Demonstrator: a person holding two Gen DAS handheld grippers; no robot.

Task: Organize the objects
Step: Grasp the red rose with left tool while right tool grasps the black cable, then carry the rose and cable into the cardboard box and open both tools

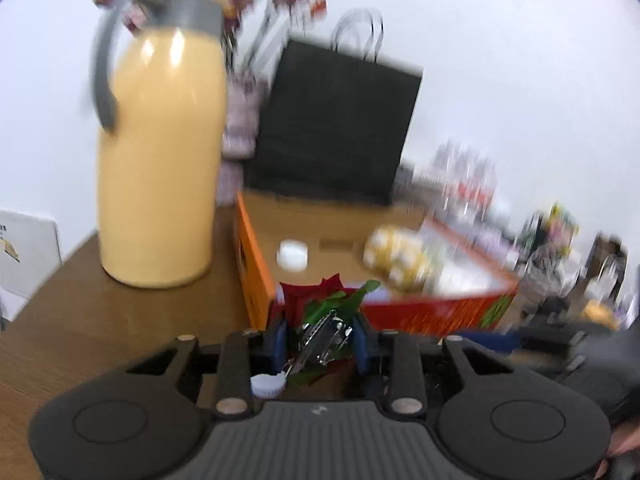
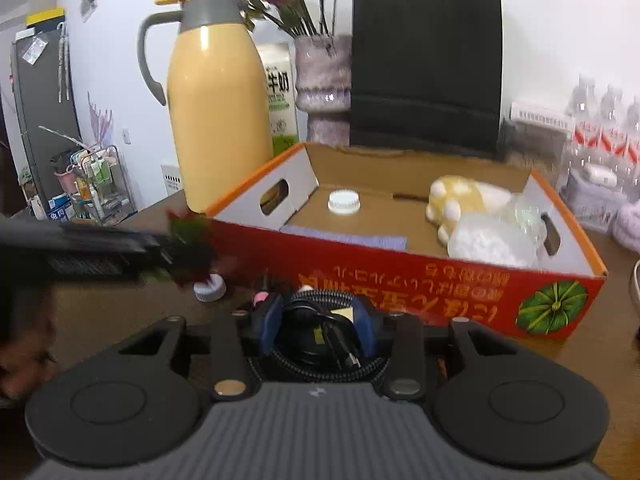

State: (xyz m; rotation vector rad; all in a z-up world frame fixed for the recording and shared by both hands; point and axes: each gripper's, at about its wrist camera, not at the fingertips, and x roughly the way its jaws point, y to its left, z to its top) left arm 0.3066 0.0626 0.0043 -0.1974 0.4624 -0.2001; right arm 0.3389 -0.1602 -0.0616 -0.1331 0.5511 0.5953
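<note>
In the left wrist view, blurred by motion, we see our left tongs (image 1: 320, 340) clamped on a red and green artificial flower (image 1: 326, 304) with a shiny metal clip (image 1: 322, 334) at its middle, the blue pads pressing it from both sides just in front of the near wall of the orange-red cardboard box (image 1: 436, 314). A white bottle cap (image 1: 267, 386) lies on the brown table (image 1: 80, 320) just beside the left pad. Inside the box sit another white cap (image 1: 293, 255) and a yellow and white plush toy (image 1: 396, 260). A tall yellow thermos (image 1: 160, 152) stands left of the box, and a black paper bag (image 1: 336, 128) stands behind it. In the right wrist view, which is sharper, our right tongs (image 2: 320, 328) are closed on a coiled black cable (image 2: 320, 332) with a braided cord, held low over the table close to the box's red front wall (image 2: 400, 264). The box holds the white cap (image 2: 344, 202) on its cardboard floor, the plush toy (image 2: 460, 200) and a clear plastic bag (image 2: 496, 236) at its right end. The left tongs (image 2: 176, 244) reach in from the left edge with the flower (image 2: 188, 236), above the loose cap (image 2: 209, 287) on the table. The thermos (image 2: 216, 116), a milk carton (image 2: 280, 96), a vase (image 2: 324, 80) of dried flowers and the black bag (image 2: 426, 64) line the wall.
</note>
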